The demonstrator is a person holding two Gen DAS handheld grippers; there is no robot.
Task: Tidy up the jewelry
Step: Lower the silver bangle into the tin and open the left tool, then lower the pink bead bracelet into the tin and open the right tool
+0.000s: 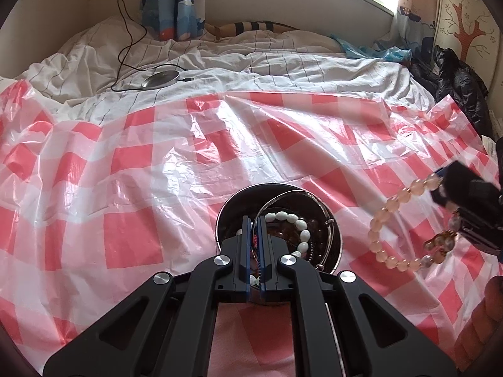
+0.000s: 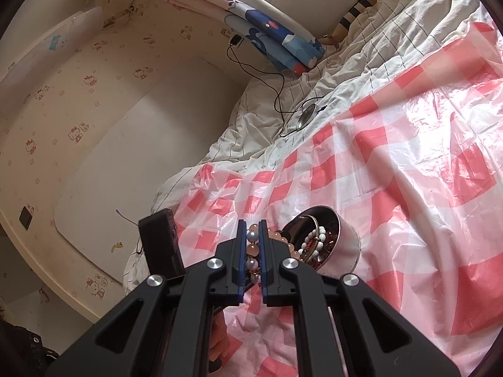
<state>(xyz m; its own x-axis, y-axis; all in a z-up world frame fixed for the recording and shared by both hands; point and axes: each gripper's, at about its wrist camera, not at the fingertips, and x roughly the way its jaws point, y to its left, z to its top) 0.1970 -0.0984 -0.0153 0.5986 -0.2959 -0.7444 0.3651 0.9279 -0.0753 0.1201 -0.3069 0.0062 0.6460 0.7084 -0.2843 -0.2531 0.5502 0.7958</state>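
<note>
The left gripper (image 1: pixel 255 235) is clamping its jaws on the near rim of the round, dark-lined metal tin (image 1: pixel 330 248), apparently steadying it on the soft bed so it cannot tip or slide while pieces go in. The tin is resting on the red-and-white checked plastic sheet (image 1: pixel 141 163) spread over the white striped bedding (image 1: pixel 283 62), which is likely giving the jewelry a clean, visible surface. Inside the tin a bracelet of white oval beads (image 1: pixel 298 223) is lying against a thin silver bangle (image 1: pixel 295 194), with darker amber pieces beneath that are too shadowed to identify.

The right gripper (image 2: pixel 252 235) is gripping the pale pink round-bead bracelet (image 1: pixel 389 207), jaws closed on a few beads near its charm so the loop is hanging free. From the left wrist view it is hanging above the sheet just right of the tin, clear of it; from the right wrist view the beads are sitting near the tin's open mouth (image 2: pixel 314 223). The bracelet is probably being carried toward the tin, so lowering it over the rim and releasing would be the step in hand.

A silver disc with a black cable (image 1: pixel 160 79) is lying well apart on the bedding.
</note>
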